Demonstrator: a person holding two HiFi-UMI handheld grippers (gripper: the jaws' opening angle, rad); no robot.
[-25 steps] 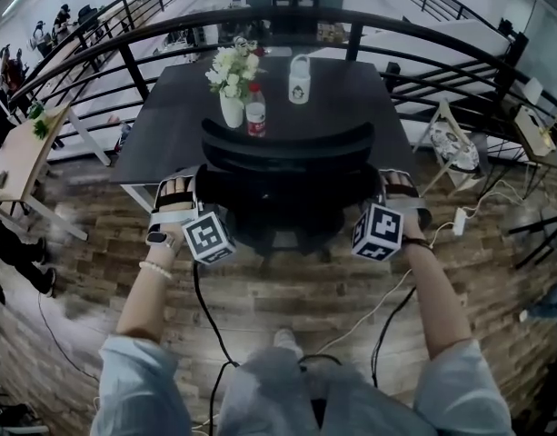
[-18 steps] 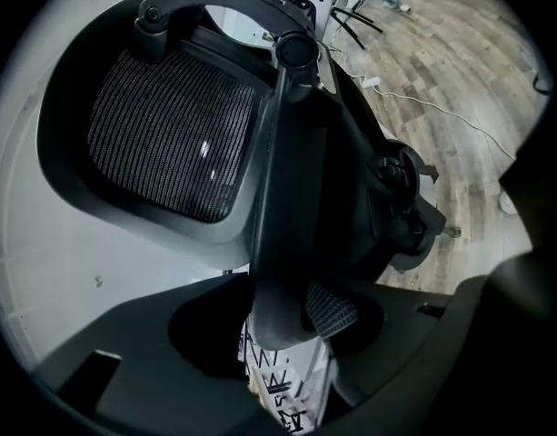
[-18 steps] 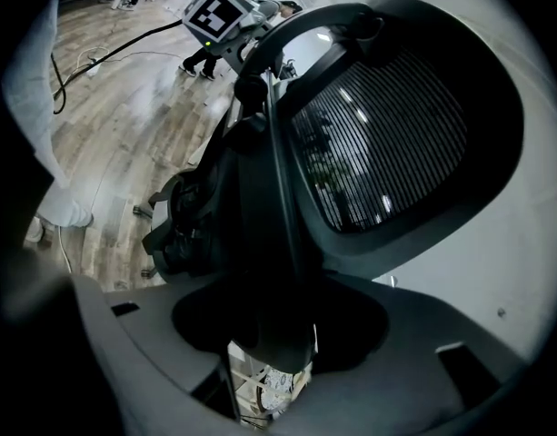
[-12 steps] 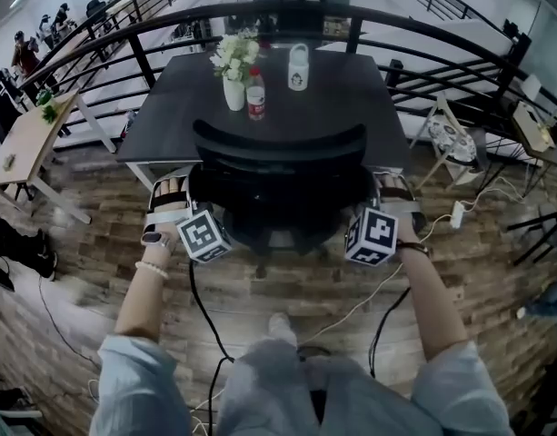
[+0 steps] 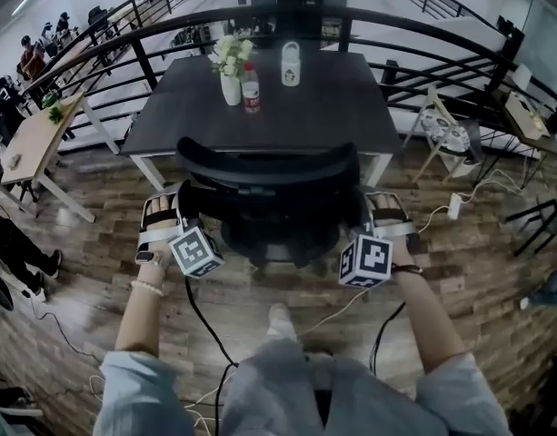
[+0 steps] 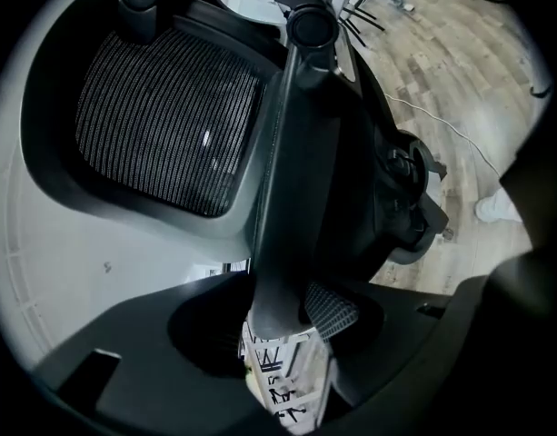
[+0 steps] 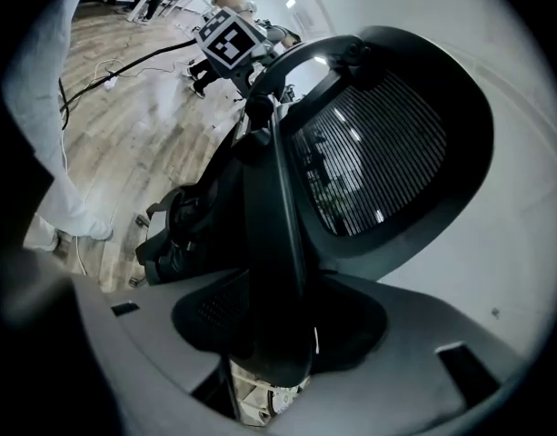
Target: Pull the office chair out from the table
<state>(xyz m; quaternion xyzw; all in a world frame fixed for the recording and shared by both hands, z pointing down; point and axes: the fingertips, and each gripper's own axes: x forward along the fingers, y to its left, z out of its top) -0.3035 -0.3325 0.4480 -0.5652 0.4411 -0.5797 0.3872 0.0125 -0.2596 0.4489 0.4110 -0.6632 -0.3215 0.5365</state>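
The black mesh-backed office chair (image 5: 269,166) stands just in front of the dark table (image 5: 342,107), its back towards me. My left gripper (image 5: 182,207) is shut on the left edge of the chair's backrest, and my right gripper (image 5: 362,211) is shut on the right edge. In the left gripper view the backrest's frame bar (image 6: 280,189) runs down between the jaws of the left gripper (image 6: 283,309), beside the mesh (image 6: 169,116). In the right gripper view the same kind of bar (image 7: 278,234) sits between the jaws of the right gripper (image 7: 271,334).
On the table stand a vase of flowers (image 5: 229,64), a bottle (image 5: 251,89) and a white jar (image 5: 290,64). A black railing (image 5: 414,30) curves behind it. A wooden table (image 5: 28,148) is at the left, a folding stand (image 5: 442,134) at the right, and cables (image 5: 203,321) lie on the floor.
The chair and both grippers have come back towards me, away from the table. More of the table's near edge shows past the chair's back. Both grips are unchanged.
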